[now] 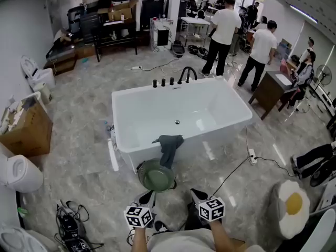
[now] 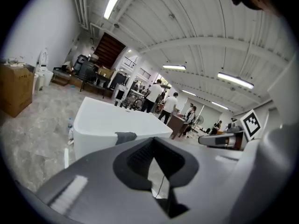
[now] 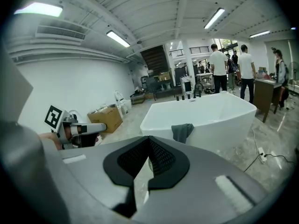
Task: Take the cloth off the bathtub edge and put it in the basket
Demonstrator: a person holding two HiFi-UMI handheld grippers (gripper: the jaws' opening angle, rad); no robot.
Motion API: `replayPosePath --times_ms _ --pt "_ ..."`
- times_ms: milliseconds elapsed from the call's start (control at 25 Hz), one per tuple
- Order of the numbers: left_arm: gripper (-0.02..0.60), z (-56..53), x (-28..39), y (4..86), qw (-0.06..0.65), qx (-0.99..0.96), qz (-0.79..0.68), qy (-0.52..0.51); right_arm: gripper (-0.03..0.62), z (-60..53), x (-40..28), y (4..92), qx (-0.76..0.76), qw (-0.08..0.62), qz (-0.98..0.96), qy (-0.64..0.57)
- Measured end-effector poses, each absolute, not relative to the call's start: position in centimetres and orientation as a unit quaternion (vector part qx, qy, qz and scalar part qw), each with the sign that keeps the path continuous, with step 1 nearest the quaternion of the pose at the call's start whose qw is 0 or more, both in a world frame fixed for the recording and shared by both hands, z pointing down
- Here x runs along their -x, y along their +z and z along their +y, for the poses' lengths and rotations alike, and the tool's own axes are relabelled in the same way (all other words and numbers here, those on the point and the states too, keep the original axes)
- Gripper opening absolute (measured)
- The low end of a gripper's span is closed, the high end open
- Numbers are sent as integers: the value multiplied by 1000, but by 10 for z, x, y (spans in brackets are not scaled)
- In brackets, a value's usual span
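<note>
While both tongs hang low at six o'clock in the head view, neither has hold of anything. The left gripper (image 2: 155, 193) has its jaws drawn together on nothing, and the right gripper (image 3: 140, 180) is likewise closed and empty. Ahead of them at twelve o'clock the green basket (image 1: 140, 175) sits on the floor by the bathtub (image 1: 142, 114). Just beyond it the grey cloth (image 1: 169, 145) drapes over the tub's near edge, untouched. I judge the task to be at the approach, with no grasp yet made. The next move calls for one gripper to open, reach forward over the basket, and pinch the cloth where it folds over the rim.
</note>
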State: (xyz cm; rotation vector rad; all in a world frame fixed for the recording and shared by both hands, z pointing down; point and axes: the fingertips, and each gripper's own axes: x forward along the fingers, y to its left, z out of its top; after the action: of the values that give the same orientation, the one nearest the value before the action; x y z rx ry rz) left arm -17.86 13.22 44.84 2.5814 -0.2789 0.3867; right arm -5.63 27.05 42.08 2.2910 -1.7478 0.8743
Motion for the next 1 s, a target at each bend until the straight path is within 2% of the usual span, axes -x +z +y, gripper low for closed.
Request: replayPosePath --times_ms 240,560,880,1000 --pt "58 115 166 455 253 -946 -129 155 -3 254 33 427 -743 52 -599 294" --pt "58 67 94 478 241 -934 -191 182 -3 190 -69 447 -703 50 -649 288" --pt "58 14 -2 494 222 -918 -242 221 -3 108 -212 464 -666 96 -683 285" --pt "58 1 -23 511 216 -909 -271 229 -3 86 -272 482 -689 79 -666 275"
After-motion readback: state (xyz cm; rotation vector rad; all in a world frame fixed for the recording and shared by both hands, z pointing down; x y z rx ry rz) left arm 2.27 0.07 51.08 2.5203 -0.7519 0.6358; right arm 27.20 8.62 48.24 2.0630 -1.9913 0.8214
